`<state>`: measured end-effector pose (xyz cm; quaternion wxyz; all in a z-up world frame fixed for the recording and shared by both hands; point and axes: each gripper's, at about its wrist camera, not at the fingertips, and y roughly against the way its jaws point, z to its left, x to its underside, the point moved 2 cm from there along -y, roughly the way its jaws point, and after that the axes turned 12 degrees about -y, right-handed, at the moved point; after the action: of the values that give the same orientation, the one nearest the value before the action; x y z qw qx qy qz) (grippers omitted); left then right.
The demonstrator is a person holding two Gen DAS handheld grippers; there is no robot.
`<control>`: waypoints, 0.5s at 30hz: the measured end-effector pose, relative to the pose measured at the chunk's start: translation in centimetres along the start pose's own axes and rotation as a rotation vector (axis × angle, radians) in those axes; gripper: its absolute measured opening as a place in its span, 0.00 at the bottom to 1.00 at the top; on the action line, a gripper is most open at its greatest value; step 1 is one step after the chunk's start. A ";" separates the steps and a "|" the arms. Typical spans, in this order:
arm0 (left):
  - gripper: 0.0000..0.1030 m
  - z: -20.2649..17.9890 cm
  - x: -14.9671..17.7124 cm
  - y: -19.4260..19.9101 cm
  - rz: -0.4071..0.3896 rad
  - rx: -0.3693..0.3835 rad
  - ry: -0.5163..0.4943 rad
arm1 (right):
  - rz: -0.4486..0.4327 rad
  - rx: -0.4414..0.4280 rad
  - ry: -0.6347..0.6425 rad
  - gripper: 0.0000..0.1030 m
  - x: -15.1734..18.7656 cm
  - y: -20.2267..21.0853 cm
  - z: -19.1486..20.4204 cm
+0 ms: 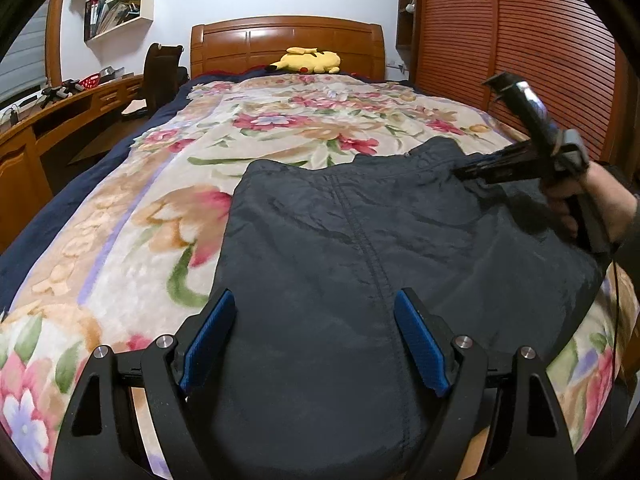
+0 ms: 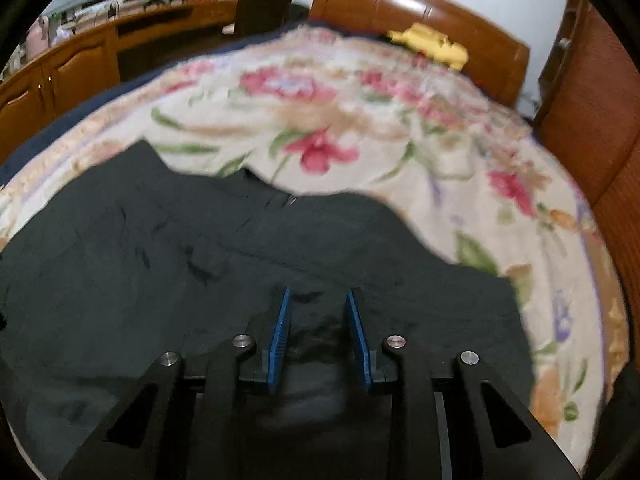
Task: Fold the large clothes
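A large dark navy garment (image 1: 360, 240) lies spread flat on the floral blanket (image 1: 260, 132), a stitched seam running down its middle. My left gripper (image 1: 316, 300) hovers over its near edge, blue pads wide apart and nothing between them. In the left wrist view, a hand holds my right gripper (image 1: 460, 172) over the garment's far right corner. The blurred right wrist view shows the right gripper (image 2: 316, 296) above the dark cloth (image 2: 160, 260). Its blue pads stand a narrow gap apart and do not visibly press on the fabric.
A yellow plush toy (image 1: 306, 60) lies by the wooden headboard (image 1: 286, 38). A wooden desk (image 1: 60, 112) with a dark chair (image 1: 160, 68) runs along the left of the bed. A slatted wooden wardrobe (image 1: 520, 60) stands close on the right.
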<state>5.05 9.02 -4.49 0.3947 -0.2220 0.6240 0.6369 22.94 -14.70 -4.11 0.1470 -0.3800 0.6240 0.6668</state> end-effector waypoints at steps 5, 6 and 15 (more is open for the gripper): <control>0.80 0.3 0.3 0.2 0.000 -0.006 0.014 | 0.016 -0.014 -0.048 0.24 -1.5 -3.3 -0.8; 0.80 0.3 0.2 0.2 -0.002 -0.007 0.010 | 0.014 -0.012 -0.058 0.22 -1.7 -3.7 -0.8; 0.80 -0.1 0.3 -0.1 0.005 -0.021 -0.006 | -0.063 0.017 -0.084 0.21 -1.3 -1.1 0.1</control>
<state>4.92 9.00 -4.74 0.3928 -0.2226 0.6166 0.6449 24.48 -14.10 -4.01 0.1971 -0.3699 0.6108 0.6718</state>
